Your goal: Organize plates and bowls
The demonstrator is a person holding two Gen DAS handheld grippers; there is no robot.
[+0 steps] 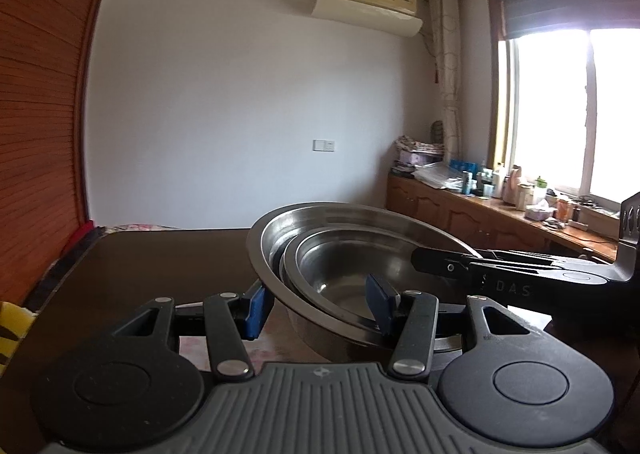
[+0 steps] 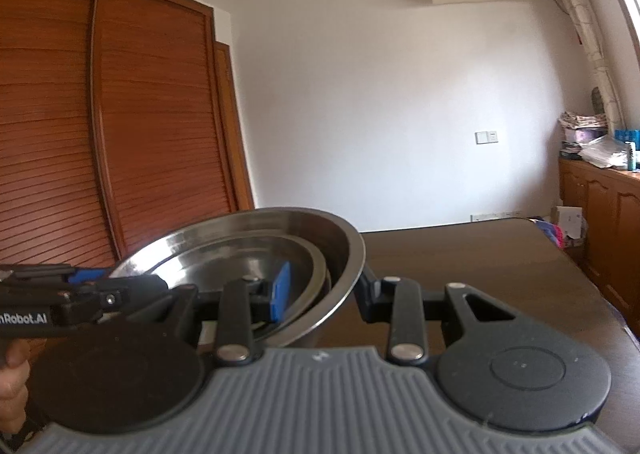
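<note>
Left gripper (image 1: 318,310): black linkage arms, silver pivot screws, blue pads, ribbed grey base plate at lower frame, two round black discs. Right gripper (image 2: 320,290): same build; white lettering on the black body at left edge
</note>
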